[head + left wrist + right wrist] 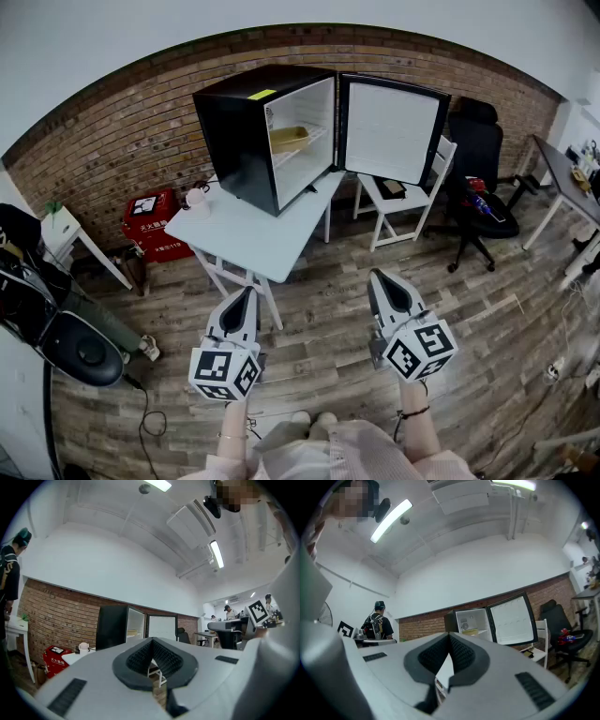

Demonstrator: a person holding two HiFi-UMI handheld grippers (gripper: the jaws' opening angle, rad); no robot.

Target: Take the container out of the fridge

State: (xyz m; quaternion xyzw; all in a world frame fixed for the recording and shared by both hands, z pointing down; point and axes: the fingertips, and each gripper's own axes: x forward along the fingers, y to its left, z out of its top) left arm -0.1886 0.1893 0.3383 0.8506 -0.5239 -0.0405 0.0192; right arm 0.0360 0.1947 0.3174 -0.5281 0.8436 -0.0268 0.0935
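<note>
A black mini fridge stands on a white table, its door swung open to the right. On a shelf inside lies a pale yellow container, also seen as the container in the right gripper view. Both grippers hang over the wooden floor in front of the table, well short of the fridge. My left gripper is shut with nothing in it, and its tips meet. My right gripper is shut and empty too, its tips pressed together.
A white folding chair stands right of the table, a black office chair beyond it, and a desk at the far right. A red box sits by the brick wall. A small pale object rests on the table's left corner.
</note>
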